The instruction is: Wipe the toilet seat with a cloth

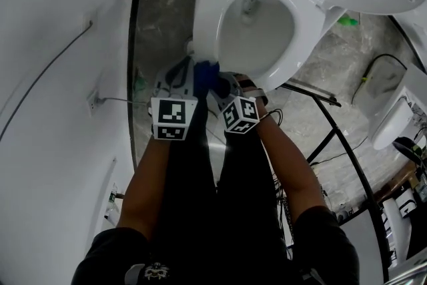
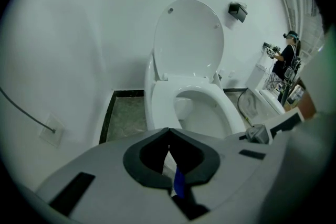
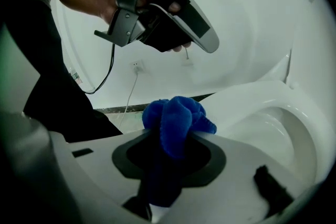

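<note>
The white toilet (image 1: 257, 27) stands with its lid (image 2: 189, 39) raised and its seat (image 1: 205, 20) down. My right gripper (image 1: 219, 81) is shut on a bunched blue cloth (image 3: 178, 115), which sticks out past its fingertips (image 3: 176, 132). The cloth (image 1: 205, 71) hangs right at the seat's near left edge; whether it touches the seat I cannot tell. My left gripper (image 1: 184, 71) is close beside the right one, shut with nothing in it. In the left gripper view the jaws (image 2: 169, 132) meet in front of the seat (image 2: 210, 96). The right gripper view shows the left gripper (image 3: 157, 8) above the cloth.
A white wall on the left carries a socket with a cable (image 1: 93, 102). A dark stone floor strip (image 1: 160, 17) runs beside the toilet. A second white fixture (image 1: 392, 122), black cables and a metal frame (image 1: 333, 137) are at the right. A person (image 2: 287, 57) stands far off.
</note>
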A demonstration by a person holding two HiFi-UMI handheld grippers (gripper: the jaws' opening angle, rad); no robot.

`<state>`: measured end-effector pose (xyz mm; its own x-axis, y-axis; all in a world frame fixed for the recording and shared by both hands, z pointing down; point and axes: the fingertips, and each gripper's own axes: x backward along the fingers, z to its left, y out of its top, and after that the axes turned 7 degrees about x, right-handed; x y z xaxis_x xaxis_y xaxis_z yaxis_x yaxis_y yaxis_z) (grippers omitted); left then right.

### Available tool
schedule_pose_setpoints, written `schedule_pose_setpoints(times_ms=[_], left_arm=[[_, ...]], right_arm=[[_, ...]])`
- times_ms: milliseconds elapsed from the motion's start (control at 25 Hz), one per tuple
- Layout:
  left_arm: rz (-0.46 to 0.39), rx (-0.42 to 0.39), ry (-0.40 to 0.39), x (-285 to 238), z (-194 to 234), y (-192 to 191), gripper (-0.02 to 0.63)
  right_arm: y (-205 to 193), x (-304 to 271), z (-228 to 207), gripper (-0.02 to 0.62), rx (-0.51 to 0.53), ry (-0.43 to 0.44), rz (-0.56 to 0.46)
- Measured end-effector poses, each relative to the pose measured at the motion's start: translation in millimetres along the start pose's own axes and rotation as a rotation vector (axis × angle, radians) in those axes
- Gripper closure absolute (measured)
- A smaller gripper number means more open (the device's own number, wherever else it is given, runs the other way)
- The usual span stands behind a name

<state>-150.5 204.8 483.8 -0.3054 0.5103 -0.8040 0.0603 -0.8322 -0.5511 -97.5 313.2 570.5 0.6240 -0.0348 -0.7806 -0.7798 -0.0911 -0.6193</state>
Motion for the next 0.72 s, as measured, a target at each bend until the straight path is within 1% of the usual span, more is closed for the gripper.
schedule_pose_setpoints(times_ms=[200, 320, 480, 720], left_arm=[[-0.004, 0.027, 0.028, 8.0, 23.4, -2.9, 0.597], [-0.004, 0.041, 0.037, 11.4, 33.5, -5.4, 0.595], [-0.006, 0.059, 0.046, 14.9, 42.1, -6.8, 0.597], [-0.015, 0.071, 0.037, 15.0, 46.5, -6.6, 0.597]], right_arm=[[15.5, -9.5, -18.3, 0.483, -0.024, 0.001, -0.028], [22.5, -12.6, -33.2, 0.483, -0.034, -0.014, -0.04], [31.9, -15.1, -65.6, 0.483, -0.077, -0.059, -0.057], [39.6, -16.6, -126.3, 0.483, -0.164, -0.139, -0.085]])
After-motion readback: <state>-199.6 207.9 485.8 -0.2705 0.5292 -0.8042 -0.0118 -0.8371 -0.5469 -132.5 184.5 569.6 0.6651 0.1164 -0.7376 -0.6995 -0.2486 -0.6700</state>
